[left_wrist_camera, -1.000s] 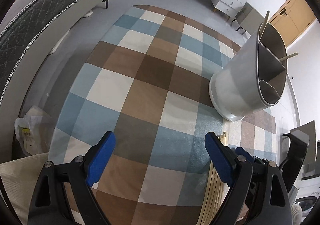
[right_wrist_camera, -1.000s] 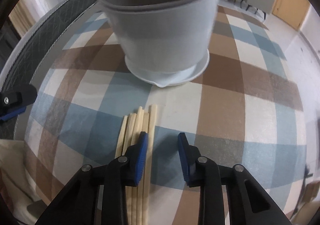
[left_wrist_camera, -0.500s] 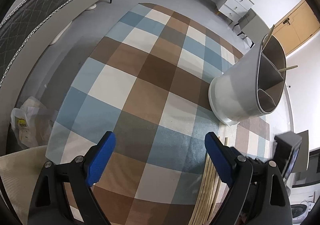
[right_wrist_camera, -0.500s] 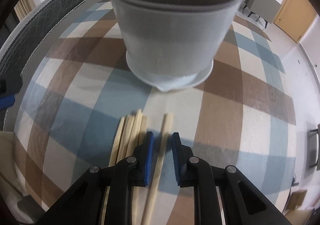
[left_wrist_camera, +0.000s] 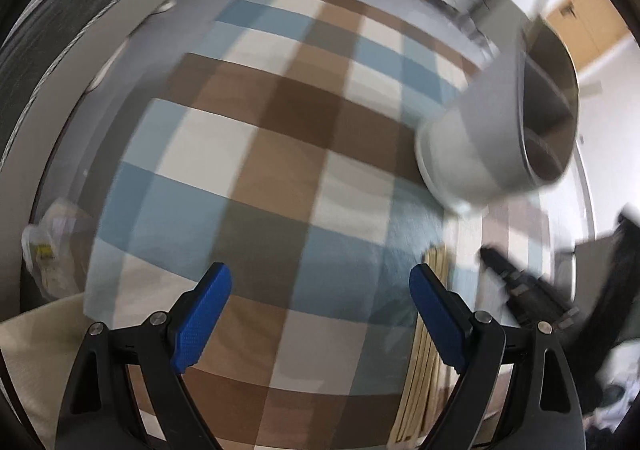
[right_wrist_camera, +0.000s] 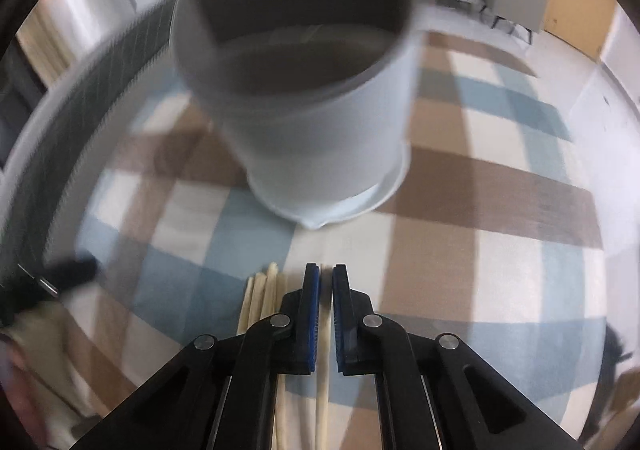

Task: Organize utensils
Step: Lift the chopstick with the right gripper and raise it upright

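Surface: checked cloth (left_wrist_camera: pixel 280 154) covering the table.
Right claw (right_wrist_camera: pixel 326 282): jaws just closed, pinching one chopstick (right_wrist_camera: pixel 323 402).
Left claw (left_wrist_camera: pixel 320 290): spread, empty.
Holder (right_wrist_camera: pixel 320 122): upright, near.
Done: at least one stick (left_wrist_camera: pixel 590 89) pokes out.
Left: bundle of chopsticks (right_wrist_camera: pixel 260 298) lying beside.

My tongs: matt black plastic arms, blue ribbed pads (right_wrist_camera: pixel 311 314). Chopsticks (right_wrist_camera: pixel 262 300) pale bare wood, I'd say. Holder (right_wrist_camera: pixel 320 122) smooth matt grey. Checked cloth (left_wrist_camera: pixel 256 154) soft woven, matt.
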A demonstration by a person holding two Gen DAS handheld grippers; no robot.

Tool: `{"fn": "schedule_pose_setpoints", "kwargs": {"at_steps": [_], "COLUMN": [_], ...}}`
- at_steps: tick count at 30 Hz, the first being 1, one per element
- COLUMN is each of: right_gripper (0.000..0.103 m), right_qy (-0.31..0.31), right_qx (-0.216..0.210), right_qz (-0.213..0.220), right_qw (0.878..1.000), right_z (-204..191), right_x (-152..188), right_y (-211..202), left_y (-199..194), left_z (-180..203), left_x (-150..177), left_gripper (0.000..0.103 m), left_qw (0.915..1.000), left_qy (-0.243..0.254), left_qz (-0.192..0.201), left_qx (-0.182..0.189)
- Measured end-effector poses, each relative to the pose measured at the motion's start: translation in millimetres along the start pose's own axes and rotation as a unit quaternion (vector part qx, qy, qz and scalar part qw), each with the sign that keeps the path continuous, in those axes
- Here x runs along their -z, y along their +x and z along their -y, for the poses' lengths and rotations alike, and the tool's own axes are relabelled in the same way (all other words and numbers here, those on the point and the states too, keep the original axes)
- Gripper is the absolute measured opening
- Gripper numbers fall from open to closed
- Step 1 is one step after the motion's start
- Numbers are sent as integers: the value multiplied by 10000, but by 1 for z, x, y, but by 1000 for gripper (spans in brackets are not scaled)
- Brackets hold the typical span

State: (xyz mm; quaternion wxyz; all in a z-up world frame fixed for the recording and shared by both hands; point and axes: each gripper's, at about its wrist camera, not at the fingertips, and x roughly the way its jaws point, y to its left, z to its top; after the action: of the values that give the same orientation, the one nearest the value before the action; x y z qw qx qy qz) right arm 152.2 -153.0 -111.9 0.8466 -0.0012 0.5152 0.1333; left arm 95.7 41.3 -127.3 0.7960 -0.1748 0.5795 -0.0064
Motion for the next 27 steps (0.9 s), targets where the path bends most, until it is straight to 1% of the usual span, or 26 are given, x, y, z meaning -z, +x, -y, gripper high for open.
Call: {"fn": "schedule_pose_setpoints", "kwargs": {"at_steps": [1, 3, 5, 6, 7, 9, 11, 13, 15, 18, 20, 21, 24, 25, 27], "right_gripper": [5, 5, 5, 5, 5, 5, 5, 5, 5, 5, 5, 5, 5, 5, 5], "right_qy": [108, 464, 795, 925, 1164, 1605, 1870, 1944, 1967, 1950, 1917, 1891, 1799, 1793, 1817], "right_qx": [-60, -344, -636, -714, -837, -1031, -1104, -1147, -1231, -1273, -1355, -1369, -1402, -1392, -1399], "right_qz": [87, 382, 672, 758, 837, 828, 787, 824, 872, 970, 1052, 1074, 1107, 1089, 1060], "right_qw": [9999, 9976, 9925, 9903, 9861, 9781, 9730, 9707, 9688, 9676, 9664, 9664, 9673, 9678, 9676], "right_z": [5, 23, 38, 47, 59, 75, 83, 86, 90, 94, 94, 94, 90, 90, 92], "right_x": [-1, -3, 3, 4, 9, 15, 17, 21, 23, 27, 27, 27, 26, 26, 27], "right_y": [-7, -31, -53, -58, -64, -64, -61, -65, -68, -77, -83, -84, -89, -89, -89], "left_y": [3, 12, 24, 28, 31, 34, 36, 38, 41, 43, 45, 43, 42, 42, 42], "left_z": [5, 15, 25, 29, 33, 40, 44, 45, 48, 58, 63, 66, 64, 65, 62], "left_x": [4, 11, 24, 29, 34, 43, 49, 53, 57, 65, 72, 76, 76, 75, 73], "left_gripper": [87, 87, 87, 87, 87, 87, 87, 87, 87, 87, 88, 88, 88, 90, 90], "left_qw": [9999, 9988, 9960, 9944, 9932, 9916, 9909, 9908, 9893, 9832, 9777, 9774, 9792, 9785, 9781], "left_qy": [141, 411, 636, 746, 862, 1128, 1227, 1235, 1366, 1748, 1997, 2016, 1906, 1913, 1858], "left_qz": [-63, -250, -575, -671, -708, -616, -555, -560, -501, -412, -353, -303, -356, -420, -618], "left_qx": [-2, 78, 264, 336, 320, 127, 25, 19, -132, -316, -552, -561, -601, -647, -702]}}
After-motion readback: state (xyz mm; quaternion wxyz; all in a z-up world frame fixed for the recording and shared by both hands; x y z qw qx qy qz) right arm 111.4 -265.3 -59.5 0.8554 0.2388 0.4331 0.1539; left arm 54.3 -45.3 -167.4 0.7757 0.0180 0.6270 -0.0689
